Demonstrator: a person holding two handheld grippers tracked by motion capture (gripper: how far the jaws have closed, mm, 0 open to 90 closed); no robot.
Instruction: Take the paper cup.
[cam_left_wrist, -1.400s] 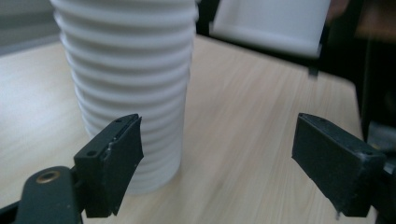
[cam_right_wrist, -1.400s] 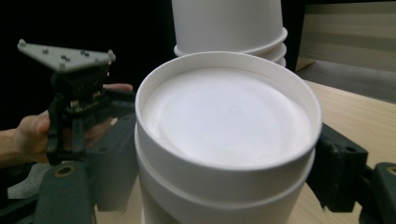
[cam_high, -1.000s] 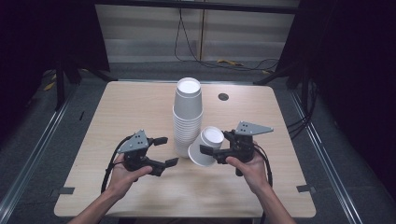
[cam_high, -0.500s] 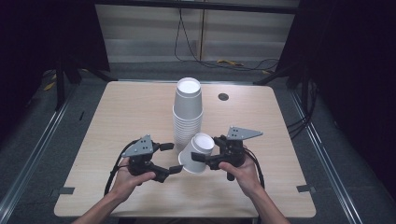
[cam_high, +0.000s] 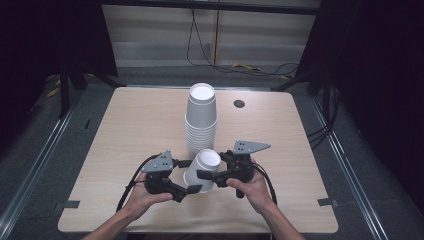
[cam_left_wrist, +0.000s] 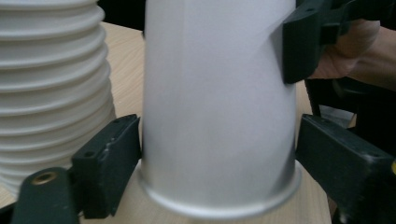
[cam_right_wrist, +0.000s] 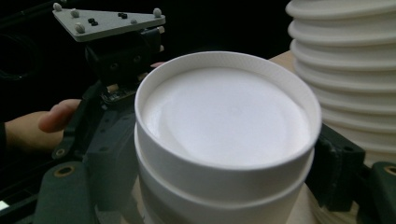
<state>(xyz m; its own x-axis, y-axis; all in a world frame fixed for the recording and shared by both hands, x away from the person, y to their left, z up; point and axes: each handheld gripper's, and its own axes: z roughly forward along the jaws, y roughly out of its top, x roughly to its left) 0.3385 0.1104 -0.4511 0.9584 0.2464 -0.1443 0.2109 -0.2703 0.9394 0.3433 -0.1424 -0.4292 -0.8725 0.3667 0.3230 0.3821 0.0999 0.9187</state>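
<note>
Two nested paper cups (cam_high: 202, 169), upside down and tilted, are held between the grippers at the near middle of the table (cam_high: 125, 125), just in front of the tall stack of cups (cam_high: 201, 120). The right gripper (cam_high: 209, 176) pinches them near the base end. The left gripper (cam_high: 192, 176) has its jaws either side of the rim end, one touching, the other a little off, so not yet clamped. I judge this the separating step: next the left must close on the outer cup and pull it off.

The right gripper view reveals the double wall, one cup (cam_right_wrist: 224, 135) inside another. The left gripper view gives the plain side wall (cam_left_wrist: 217, 102) and rim, plus the stack's ribbed edges (cam_left_wrist: 51, 93) alongside.
</note>
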